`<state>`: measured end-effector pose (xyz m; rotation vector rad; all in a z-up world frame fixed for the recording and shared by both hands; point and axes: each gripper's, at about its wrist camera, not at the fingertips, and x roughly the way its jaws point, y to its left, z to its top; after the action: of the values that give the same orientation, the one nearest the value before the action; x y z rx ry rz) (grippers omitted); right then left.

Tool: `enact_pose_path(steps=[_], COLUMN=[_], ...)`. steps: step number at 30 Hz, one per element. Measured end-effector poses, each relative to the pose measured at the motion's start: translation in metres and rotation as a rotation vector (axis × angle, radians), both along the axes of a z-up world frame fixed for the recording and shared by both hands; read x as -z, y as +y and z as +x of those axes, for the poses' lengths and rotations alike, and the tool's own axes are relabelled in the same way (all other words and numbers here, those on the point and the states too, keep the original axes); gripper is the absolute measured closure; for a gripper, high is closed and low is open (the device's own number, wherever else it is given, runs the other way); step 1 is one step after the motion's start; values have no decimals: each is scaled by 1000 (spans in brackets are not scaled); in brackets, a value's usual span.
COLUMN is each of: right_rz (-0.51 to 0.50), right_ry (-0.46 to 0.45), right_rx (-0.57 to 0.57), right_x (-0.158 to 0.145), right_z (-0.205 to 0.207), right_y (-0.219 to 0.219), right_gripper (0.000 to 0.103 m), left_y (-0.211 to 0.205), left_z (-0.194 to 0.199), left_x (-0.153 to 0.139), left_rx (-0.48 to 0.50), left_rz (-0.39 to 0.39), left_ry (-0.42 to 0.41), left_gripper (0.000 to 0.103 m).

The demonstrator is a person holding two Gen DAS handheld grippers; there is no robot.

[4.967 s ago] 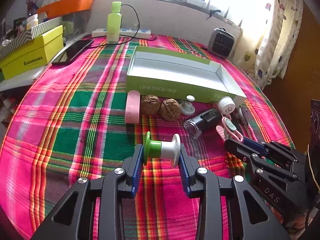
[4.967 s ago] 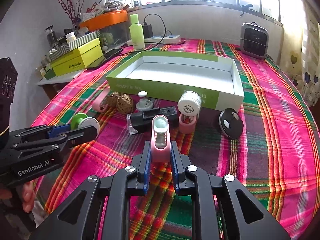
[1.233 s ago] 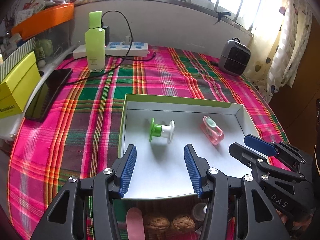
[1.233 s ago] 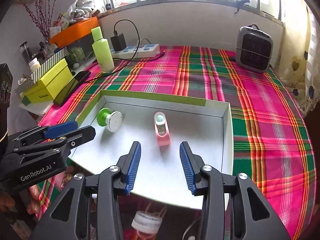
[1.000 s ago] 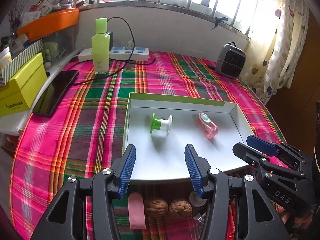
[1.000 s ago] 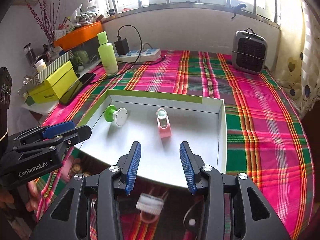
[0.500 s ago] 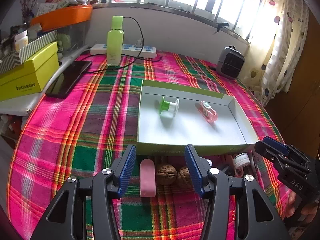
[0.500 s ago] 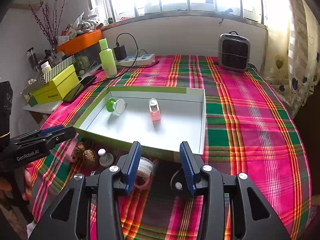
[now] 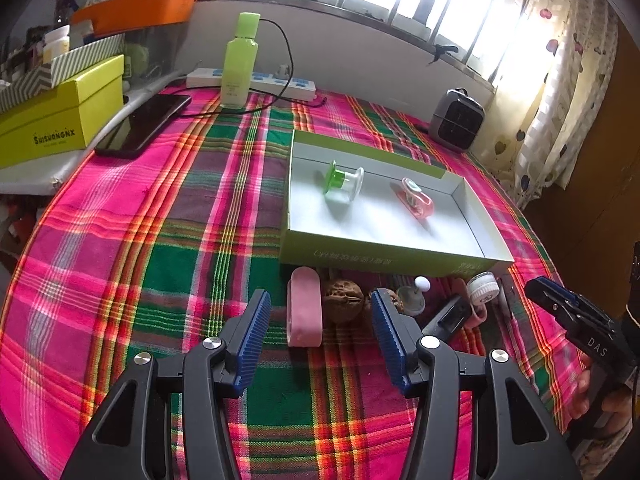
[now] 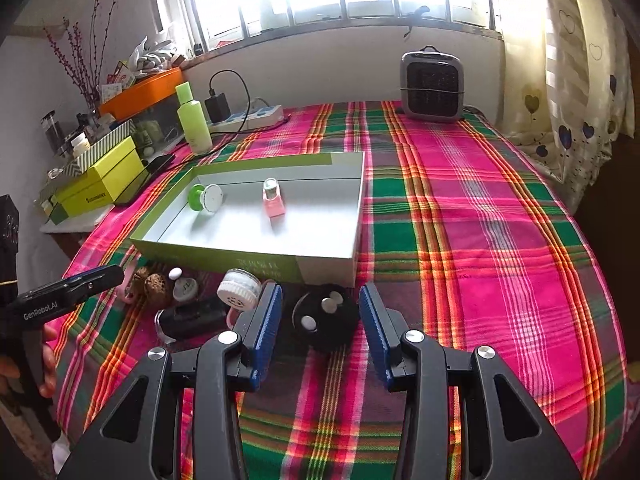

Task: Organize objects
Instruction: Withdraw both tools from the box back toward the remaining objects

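Note:
A shallow green box (image 9: 384,258) (image 10: 248,262) holds a green-and-white spool (image 9: 343,179) (image 10: 205,198) and a pink clip (image 9: 416,198) (image 10: 273,199). In front of it lie a pink eraser (image 9: 305,306), walnuts (image 9: 342,300) (image 10: 154,285), a white knob (image 9: 414,292) (image 10: 182,285), a black stamp (image 10: 192,318), a white round cap (image 9: 482,290) (image 10: 240,289) and a black disc (image 10: 324,316). My left gripper (image 9: 320,324) is open, with the eraser and a walnut between its fingers. My right gripper (image 10: 320,320) is open around the black disc.
A plaid cloth (image 10: 480,240) covers the table. At the back stand a green bottle (image 9: 239,68) (image 10: 194,120), a power strip (image 9: 256,80), a small heater (image 9: 458,122) (image 10: 433,86), a phone (image 9: 144,124) and a yellow box (image 9: 60,120).
Both grippers, earlier holding the spool and the clip, let them go in the box, then drew back and down to the loose things in front of the box.

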<state>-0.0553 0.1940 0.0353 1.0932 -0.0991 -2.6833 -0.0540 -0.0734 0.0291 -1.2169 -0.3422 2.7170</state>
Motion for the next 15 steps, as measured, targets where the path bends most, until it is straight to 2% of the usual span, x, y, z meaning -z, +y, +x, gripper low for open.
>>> enact_pose_path(steps=[15], right_rz=[4], right_ry=[-73], right_rx=[-2], right_x=[20], right_z=[-7], right_y=[2], right_gripper=[61], left_y=[2], left_z=[-2], left_x=[17], left_rx=[-2], left_rz=[13], left_ry=[-44], left_gripper=[52])
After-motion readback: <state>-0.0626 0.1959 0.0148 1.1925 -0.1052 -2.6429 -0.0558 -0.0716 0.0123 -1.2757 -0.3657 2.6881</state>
